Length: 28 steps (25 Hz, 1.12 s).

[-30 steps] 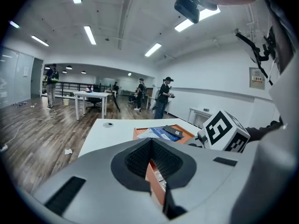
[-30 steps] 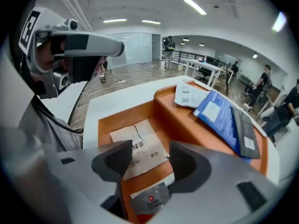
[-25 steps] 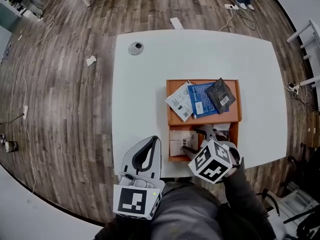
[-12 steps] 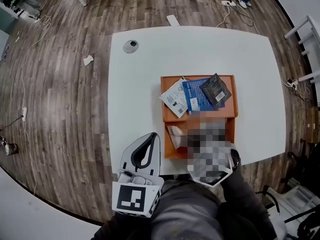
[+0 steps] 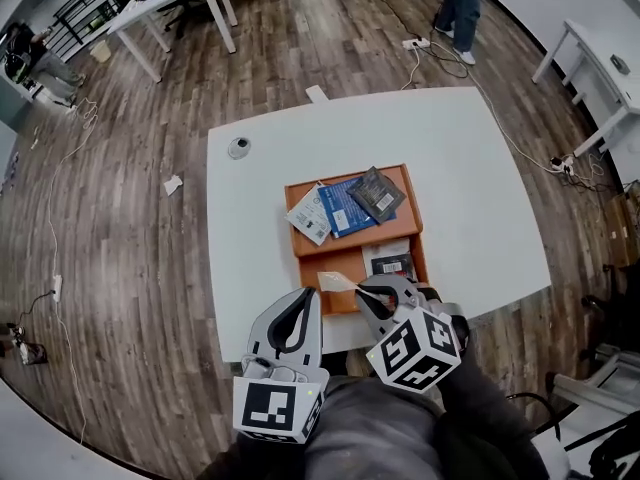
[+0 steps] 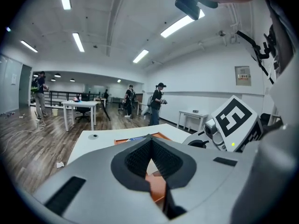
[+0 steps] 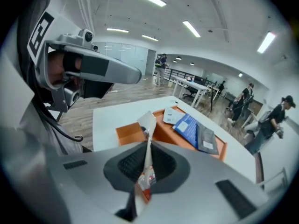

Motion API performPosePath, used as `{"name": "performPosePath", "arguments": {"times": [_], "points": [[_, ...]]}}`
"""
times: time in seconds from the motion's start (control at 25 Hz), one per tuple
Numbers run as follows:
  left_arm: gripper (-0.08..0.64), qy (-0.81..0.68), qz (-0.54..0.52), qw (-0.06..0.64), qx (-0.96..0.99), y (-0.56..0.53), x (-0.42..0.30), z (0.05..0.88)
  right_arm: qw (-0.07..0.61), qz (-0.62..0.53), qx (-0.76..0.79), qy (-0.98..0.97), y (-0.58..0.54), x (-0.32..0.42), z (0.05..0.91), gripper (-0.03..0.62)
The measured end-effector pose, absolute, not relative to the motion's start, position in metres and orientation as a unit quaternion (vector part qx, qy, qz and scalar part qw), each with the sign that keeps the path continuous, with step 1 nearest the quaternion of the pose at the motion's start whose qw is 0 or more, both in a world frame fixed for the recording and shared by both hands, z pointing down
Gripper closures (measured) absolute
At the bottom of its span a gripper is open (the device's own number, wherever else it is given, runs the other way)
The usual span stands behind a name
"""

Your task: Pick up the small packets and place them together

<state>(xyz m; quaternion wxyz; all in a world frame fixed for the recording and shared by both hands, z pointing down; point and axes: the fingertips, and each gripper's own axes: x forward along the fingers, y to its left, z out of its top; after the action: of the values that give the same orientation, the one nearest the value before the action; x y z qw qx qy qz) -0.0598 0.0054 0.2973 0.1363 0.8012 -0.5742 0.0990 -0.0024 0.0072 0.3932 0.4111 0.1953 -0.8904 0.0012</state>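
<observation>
My right gripper [image 5: 360,290] is shut on a small white packet [image 5: 337,282] and holds it just above the near left compartment of the orange tray [image 5: 350,251]. In the right gripper view that packet [image 7: 148,125] stands on edge between the pads, sticking out past the tips of the gripper [image 7: 148,146]. A white packet [image 5: 311,214], a blue packet [image 5: 345,206] and a dark packet [image 5: 377,194] overlap in the far compartment. Another packet with a dark label [image 5: 391,262] lies in the near right compartment. My left gripper [image 5: 305,295] is shut and empty at the table's near edge, left of the tray.
The tray sits on a white table [image 5: 460,168] with a round grey cable port [image 5: 238,147] at its far left. Wooden floor surrounds it, with cables, a person's legs [image 5: 460,8] beyond the far edge and other white tables [image 5: 165,3] farther off.
The right gripper, open over the near left compartment a second ago, has shut on the white packet there and lifted it. The left gripper has risen slightly towards the table edge.
</observation>
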Motion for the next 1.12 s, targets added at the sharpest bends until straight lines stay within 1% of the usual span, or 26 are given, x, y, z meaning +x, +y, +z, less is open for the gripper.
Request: {"name": "performPosePath", "arguments": {"times": [0.16,0.4,0.6,0.76,0.84,1.12], "points": [[0.56,-0.564,0.098,0.122,0.811,0.014,-0.043,0.289,0.391,0.0,0.227,-0.892,0.009,0.015,0.377,0.581],[0.56,-0.552,0.104,0.132,0.817,0.015,-0.033,0.294,0.358,0.006,0.262,-0.896,0.002,0.026,0.358,0.581],[0.56,-0.555,0.11,0.146,0.812,-0.009,-0.044,0.307,0.327,0.013,0.253,-0.91,-0.021,0.008,0.348,0.581],[0.56,-0.564,0.114,0.157,0.803,-0.032,-0.064,0.312,0.292,0.045,0.237,-0.926,-0.049,-0.016,0.339,0.581],[0.56,-0.57,0.116,0.161,0.797,-0.043,-0.077,0.314,0.29,0.055,0.236,-0.926,-0.065,-0.026,0.342,0.581],[0.56,-0.581,0.12,0.179,0.785,-0.079,-0.114,0.325,0.328,0.065,0.288,-0.897,-0.123,-0.033,0.374,0.58]]}}
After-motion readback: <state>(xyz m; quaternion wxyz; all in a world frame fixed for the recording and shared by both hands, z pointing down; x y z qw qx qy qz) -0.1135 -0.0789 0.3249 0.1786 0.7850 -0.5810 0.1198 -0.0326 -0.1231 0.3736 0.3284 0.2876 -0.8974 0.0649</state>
